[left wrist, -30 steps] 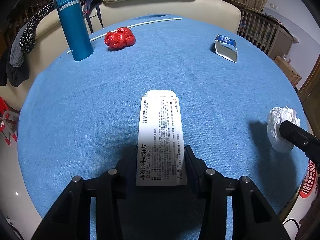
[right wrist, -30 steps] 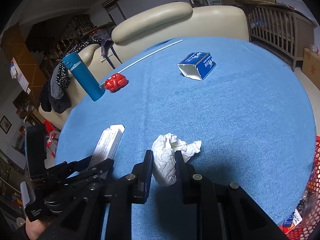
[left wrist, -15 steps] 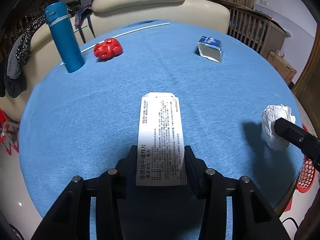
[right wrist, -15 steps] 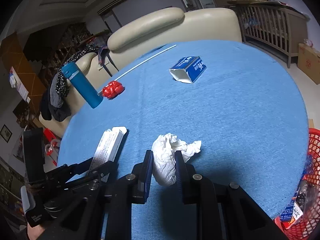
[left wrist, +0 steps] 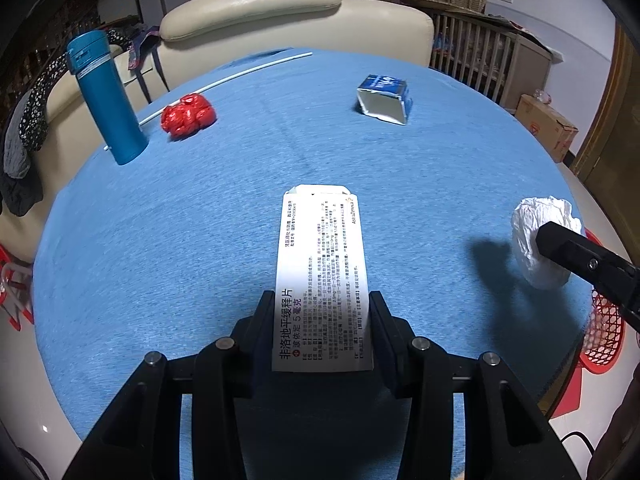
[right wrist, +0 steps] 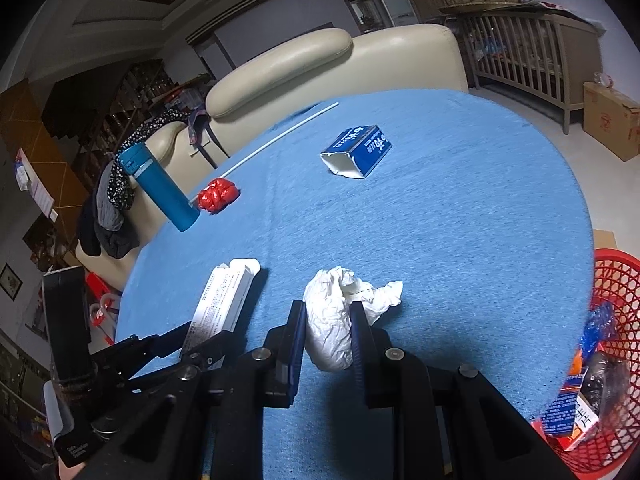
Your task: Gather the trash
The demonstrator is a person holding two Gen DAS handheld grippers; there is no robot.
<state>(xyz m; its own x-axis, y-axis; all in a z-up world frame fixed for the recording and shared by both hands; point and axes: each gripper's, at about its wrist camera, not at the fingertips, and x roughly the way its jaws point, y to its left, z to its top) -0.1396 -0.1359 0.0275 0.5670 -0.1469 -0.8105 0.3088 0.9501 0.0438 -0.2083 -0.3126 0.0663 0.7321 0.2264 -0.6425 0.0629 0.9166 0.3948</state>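
My left gripper (left wrist: 320, 312) is shut on a white medicine box (left wrist: 322, 276) printed with black text, held above the blue tablecloth; the same box (right wrist: 226, 300) shows at the left of the right wrist view. My right gripper (right wrist: 328, 320) is shut on a crumpled white tissue (right wrist: 336, 332), which also appears at the right edge of the left wrist view as a white wad (left wrist: 536, 240). A red crumpled wrapper (left wrist: 186, 114) and an open blue carton (left wrist: 384, 98) lie on the far half of the table.
A tall blue flask (left wrist: 106, 96) stands at the far left, by a thin white rod (left wrist: 224, 80). A red mesh basket (right wrist: 608, 344) with trash in it sits on the floor off the table's right edge. A cream sofa (left wrist: 256, 12) lies behind.
Both grippers have drifted back and to the right with their loads still held. The table's objects have slid left in both views, and the red basket has come into the right wrist view.
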